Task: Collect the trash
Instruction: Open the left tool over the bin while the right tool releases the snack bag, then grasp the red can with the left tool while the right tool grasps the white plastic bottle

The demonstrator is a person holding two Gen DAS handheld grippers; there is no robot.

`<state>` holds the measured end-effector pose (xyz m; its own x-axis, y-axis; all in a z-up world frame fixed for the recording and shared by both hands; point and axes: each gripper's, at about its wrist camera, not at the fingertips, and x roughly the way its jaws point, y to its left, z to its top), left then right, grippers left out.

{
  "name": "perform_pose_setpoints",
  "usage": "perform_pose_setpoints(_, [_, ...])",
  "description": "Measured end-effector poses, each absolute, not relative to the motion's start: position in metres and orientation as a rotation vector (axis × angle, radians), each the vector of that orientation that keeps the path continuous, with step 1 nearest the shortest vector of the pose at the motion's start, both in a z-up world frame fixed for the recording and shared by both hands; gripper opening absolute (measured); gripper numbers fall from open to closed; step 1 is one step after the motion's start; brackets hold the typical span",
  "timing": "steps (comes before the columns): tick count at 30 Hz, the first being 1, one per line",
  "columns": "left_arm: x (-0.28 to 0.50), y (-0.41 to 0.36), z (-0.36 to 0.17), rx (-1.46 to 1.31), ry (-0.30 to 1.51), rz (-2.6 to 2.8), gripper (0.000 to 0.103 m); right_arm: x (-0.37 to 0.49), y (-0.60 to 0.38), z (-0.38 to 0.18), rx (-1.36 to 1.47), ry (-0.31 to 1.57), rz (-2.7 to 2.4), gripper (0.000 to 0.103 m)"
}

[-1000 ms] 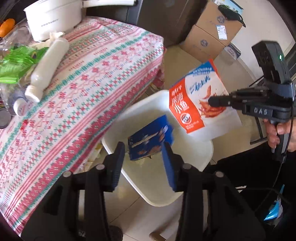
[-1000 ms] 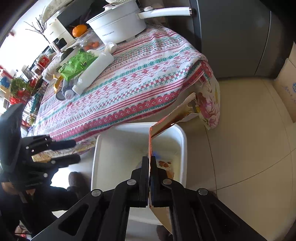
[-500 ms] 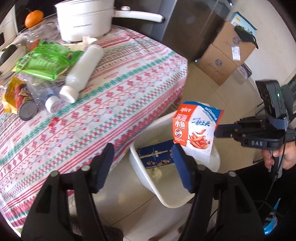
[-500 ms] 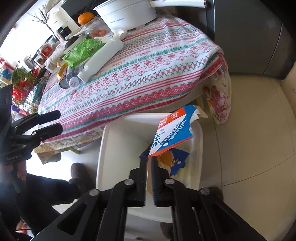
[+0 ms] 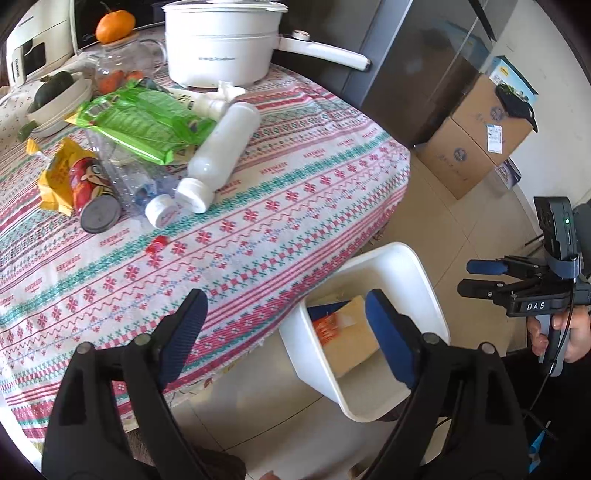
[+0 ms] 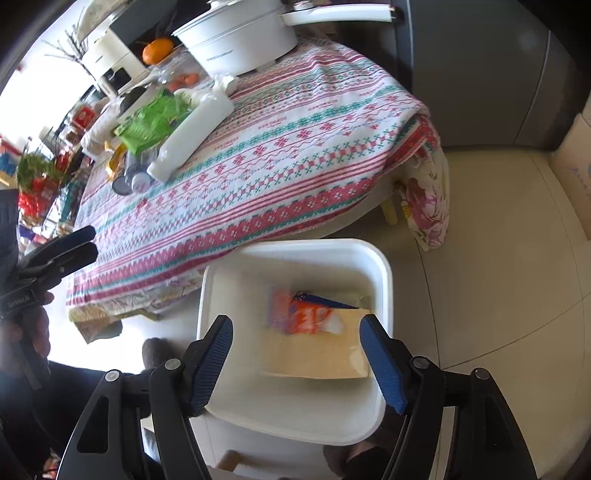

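A white bin [image 6: 384,266] stands on the floor beside the table. Inside it lies the orange, white and blue snack carton [image 6: 306,317], with a blue packet under it. My right gripper [image 6: 295,325] hangs over the bin, jaws opening, touching nothing. My left gripper [image 5: 282,306] is over the table edge beside the bin [image 5: 417,266], jaws opening and empty. On the striped cloth lie a white bottle [image 5: 221,155], a green bag [image 5: 144,122], a red can [image 5: 88,184], a crushed clear bottle [image 5: 136,184] and a yellow wrapper [image 5: 55,177].
A white pot [image 5: 221,44] with a long handle, an orange [image 5: 114,26] on a glass jar and a bowl [image 5: 55,99] stand at the table's back. Cardboard boxes [image 5: 476,147] sit on the floor by a dark cabinet. A small red cap [image 5: 155,245] lies mid-cloth.
My right gripper opened and the snack carton fell flat into the bin. My left gripper opened wider and swung from above the bin toward the table.
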<state>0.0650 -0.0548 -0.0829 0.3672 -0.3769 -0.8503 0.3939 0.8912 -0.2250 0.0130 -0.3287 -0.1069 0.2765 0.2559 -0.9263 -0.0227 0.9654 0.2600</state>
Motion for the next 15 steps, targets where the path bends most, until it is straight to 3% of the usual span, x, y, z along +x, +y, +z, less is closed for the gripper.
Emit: perform_pose_setpoints(15, [0.097, 0.002, -0.077, -0.097, 1.088, -0.330, 0.093, 0.035, -0.300, -0.089, 0.169, 1.242, 0.178, 0.078])
